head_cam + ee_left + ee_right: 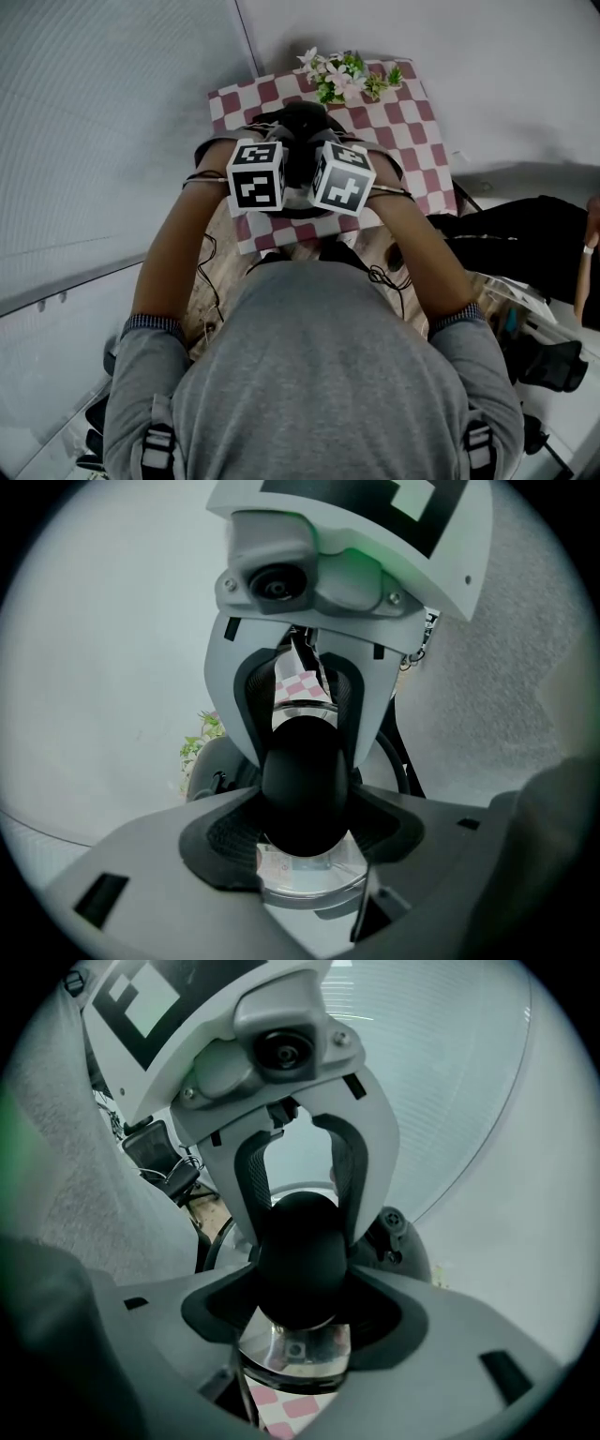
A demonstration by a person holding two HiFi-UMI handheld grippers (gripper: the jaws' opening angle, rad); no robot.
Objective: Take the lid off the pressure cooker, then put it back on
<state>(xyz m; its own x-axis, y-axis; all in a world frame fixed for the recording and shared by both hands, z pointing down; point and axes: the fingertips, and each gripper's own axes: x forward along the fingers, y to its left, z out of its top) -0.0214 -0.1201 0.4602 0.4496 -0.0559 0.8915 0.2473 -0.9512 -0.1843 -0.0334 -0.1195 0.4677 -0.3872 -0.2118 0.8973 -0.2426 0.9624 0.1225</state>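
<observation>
The pressure cooker [298,127] stands on a pink-and-white checked cloth [417,127], mostly hidden under my two marker cubes [256,175] [342,178]. The lid's black handle [302,785] sits between the pads of my left gripper [302,834], which is shut on it. My right gripper [300,1314] is shut on the same handle [302,1255] from the opposite side, so the two grippers face each other. Below the handle shows the shiny lid [295,1358] [309,878]. Whether the lid rests on the pot cannot be told.
A bunch of artificial flowers [345,75] lies at the cloth's far edge. Cables [208,272] trail over the wooden table near my body. A person in dark clothes [530,234] sits at the right. White walls close in behind and left.
</observation>
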